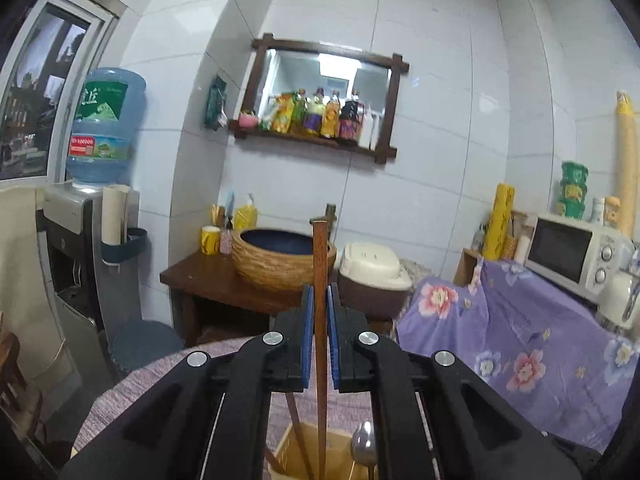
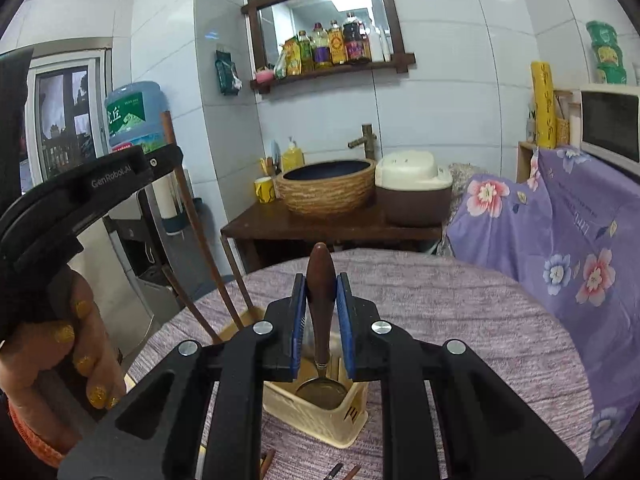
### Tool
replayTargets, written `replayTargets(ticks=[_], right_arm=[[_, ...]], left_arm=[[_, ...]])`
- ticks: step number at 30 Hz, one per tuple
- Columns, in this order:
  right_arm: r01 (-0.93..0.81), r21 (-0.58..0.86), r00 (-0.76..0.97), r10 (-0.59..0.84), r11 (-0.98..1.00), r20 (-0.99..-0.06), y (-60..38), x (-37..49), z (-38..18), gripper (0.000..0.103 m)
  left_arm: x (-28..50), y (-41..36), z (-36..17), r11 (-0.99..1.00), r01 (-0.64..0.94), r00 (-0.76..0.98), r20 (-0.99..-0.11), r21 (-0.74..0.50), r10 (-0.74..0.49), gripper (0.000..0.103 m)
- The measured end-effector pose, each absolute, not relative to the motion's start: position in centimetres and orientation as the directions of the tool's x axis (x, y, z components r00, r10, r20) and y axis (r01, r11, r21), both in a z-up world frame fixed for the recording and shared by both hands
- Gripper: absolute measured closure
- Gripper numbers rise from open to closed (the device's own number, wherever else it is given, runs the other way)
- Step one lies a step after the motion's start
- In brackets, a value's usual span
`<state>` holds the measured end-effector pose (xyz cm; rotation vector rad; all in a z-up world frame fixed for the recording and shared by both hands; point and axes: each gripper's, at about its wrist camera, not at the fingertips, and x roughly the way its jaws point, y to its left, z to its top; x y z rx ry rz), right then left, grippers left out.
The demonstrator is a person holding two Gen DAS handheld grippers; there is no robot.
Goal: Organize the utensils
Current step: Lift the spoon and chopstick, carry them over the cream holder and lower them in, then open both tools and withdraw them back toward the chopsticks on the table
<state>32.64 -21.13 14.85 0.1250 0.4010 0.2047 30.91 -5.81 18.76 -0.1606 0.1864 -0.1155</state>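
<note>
My left gripper (image 1: pixel 319 294) is shut on a brown wooden chopstick (image 1: pixel 320 320), which stands upright with its lower end in the cream utensil holder (image 1: pixel 294 446). A second chopstick and a metal spoon (image 1: pixel 364 446) lean in that holder. My right gripper (image 2: pixel 322 284) is shut on the dark wooden handle of a spoon (image 2: pixel 321 276), whose metal bowl (image 2: pixel 321 392) hangs over the cream holder (image 2: pixel 320 412). In the right wrist view the left gripper's body (image 2: pixel 80 184) shows at the left, held by a hand (image 2: pixel 76 360), with chopsticks (image 2: pixel 200 240) reaching down into the holder.
The holder stands on a round table with a purple cloth (image 2: pixel 460 320). Loose utensil ends (image 2: pixel 340 470) lie on the cloth near the front. Behind are a wooden stand with a woven basin (image 2: pixel 326 188), a rice cooker (image 2: pixel 412 192), a water dispenser (image 1: pixel 80 248) and a microwave (image 1: pixel 572 252).
</note>
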Motion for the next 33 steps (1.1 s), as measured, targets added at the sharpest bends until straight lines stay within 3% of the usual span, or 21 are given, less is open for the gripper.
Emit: replayTargets(ticks=[6, 14, 19, 20, 22, 24, 27, 29, 33], right_arm=[[-0.17, 0.156, 0.892, 0.219, 0.973, -0.396, -20.7, 32.8, 12.7, 0.086], [-0.177, 0.139, 0.871, 0.221, 0.974, -0.439, -20.6, 33.1, 10.1, 0.086], [-0.185, 0.15, 0.881, 0.232, 0.971, -0.412, -21.0, 32.4, 9.8, 0.083], [-0.182, 0.15, 0.886, 0.228, 0.972, -0.405, -21.1, 32.0, 9.9, 0.075], [-0.176, 0.137, 0.9, 0.216, 0.975, -0.378, -21.2, 30.8, 10.0, 0.056], [-0.159, 0.1, 0.912, 0.185, 0.982, -0.367, -21.1, 29.3, 10.0, 0.055], [-0.12, 0.044, 0.905, 0.128, 0.992, -0.406, -20.7, 27.4, 9.2, 0.049], [-0.101, 0.024, 0.875, 0.101, 0.995, -0.473, -20.6, 26.1, 7.6, 0.039], [-0.068, 0.005, 0.807, 0.058, 0.998, -0.588, -20.5, 24.0, 3.8, 0.039]], left_arm=[[30.9, -6.7, 15.2, 0.986, 0.118, 0.959, -0.246, -0.113, -0.143, 0.095], [32.0, -6.5, 11.4, 0.979, 0.161, 0.904, -0.379, -0.127, -0.198, 0.095], [30.9, -5.5, 11.1, 0.973, 0.183, 0.889, -0.399, -0.139, -0.224, 0.093], [30.3, -5.2, 11.2, 0.972, 0.187, 0.889, -0.396, -0.145, -0.231, 0.086], [29.1, -4.4, 11.3, 0.967, 0.195, 0.888, -0.388, -0.166, -0.246, 0.06], [27.8, -3.6, 11.1, 0.962, 0.199, 0.883, -0.391, -0.187, -0.258, 0.048], [26.0, -2.7, 9.8, 0.968, 0.194, 0.86, -0.447, -0.161, -0.247, 0.046], [25.2, -2.3, 8.3, 0.975, 0.184, 0.832, -0.507, -0.127, -0.224, 0.045], [23.5, -1.6, 4.0, 0.981, 0.183, 0.752, -0.635, -0.06, -0.178, 0.046]])
